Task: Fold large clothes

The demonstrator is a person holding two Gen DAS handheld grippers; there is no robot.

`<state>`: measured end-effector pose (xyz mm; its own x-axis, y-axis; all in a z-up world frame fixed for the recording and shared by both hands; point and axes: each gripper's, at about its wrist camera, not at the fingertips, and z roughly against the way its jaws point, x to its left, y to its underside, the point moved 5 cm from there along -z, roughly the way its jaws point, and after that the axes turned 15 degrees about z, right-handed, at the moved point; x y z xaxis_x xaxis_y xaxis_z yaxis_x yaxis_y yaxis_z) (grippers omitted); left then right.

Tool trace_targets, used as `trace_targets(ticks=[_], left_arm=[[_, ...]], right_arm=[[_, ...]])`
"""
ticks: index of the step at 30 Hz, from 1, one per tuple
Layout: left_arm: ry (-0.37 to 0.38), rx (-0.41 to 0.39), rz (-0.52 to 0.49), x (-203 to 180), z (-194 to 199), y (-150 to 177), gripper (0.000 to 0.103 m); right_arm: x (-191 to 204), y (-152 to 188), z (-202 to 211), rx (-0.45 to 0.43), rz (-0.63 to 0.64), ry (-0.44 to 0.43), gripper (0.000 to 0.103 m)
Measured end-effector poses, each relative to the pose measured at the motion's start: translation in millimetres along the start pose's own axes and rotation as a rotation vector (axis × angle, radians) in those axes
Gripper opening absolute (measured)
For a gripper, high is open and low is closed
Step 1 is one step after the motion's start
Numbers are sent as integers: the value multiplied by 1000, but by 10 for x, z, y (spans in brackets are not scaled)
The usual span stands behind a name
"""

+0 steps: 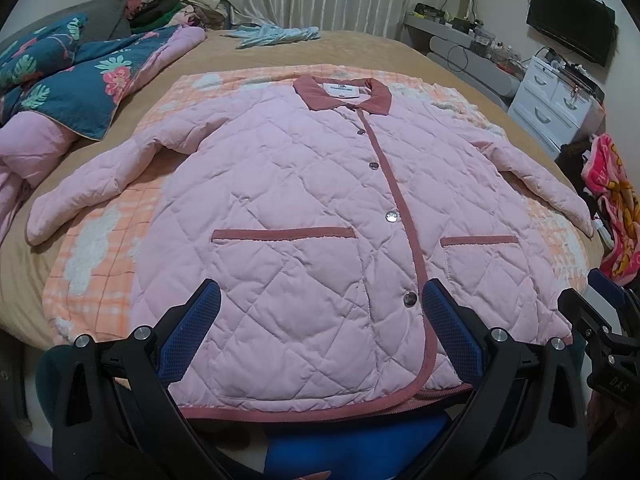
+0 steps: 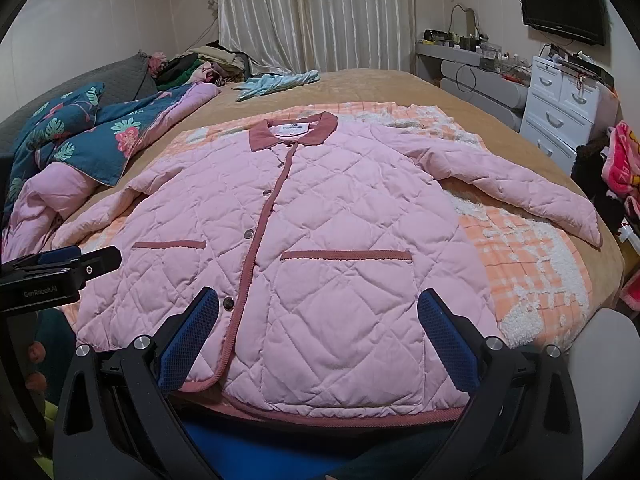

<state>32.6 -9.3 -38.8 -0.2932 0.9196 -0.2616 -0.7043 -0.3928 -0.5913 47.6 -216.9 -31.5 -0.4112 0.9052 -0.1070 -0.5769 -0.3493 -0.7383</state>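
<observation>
A pink quilted jacket with a dark pink collar and trim lies flat and buttoned, front up, on an orange checked blanket. Both sleeves are spread out to the sides. My left gripper hovers open above the jacket's hem near the lowest button, nothing between its blue pads. My right gripper is open too, over the hem by the right pocket. The right gripper shows at the right edge of the left wrist view, and the left gripper at the left edge of the right wrist view.
The blanket lies on a tan bed. A blue floral quilt is heaped at the left, a light blue garment lies at the far end. White drawers and colourful cloth stand at the right.
</observation>
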Motion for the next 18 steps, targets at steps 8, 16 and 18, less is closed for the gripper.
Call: trace_targets(ticks=[8, 16, 18], left_arm=[[6, -1, -6, -9, -15, -27, 94], [2, -13, -5, -1, -42, -90, 94], [2, -14, -3, 9, -59, -132, 94]], right_arm=[[14, -9, -22, 6, 3, -9, 99], [5, -6, -41, 12, -2, -17, 99], [-17, -39, -76, 17, -3, -22, 99]])
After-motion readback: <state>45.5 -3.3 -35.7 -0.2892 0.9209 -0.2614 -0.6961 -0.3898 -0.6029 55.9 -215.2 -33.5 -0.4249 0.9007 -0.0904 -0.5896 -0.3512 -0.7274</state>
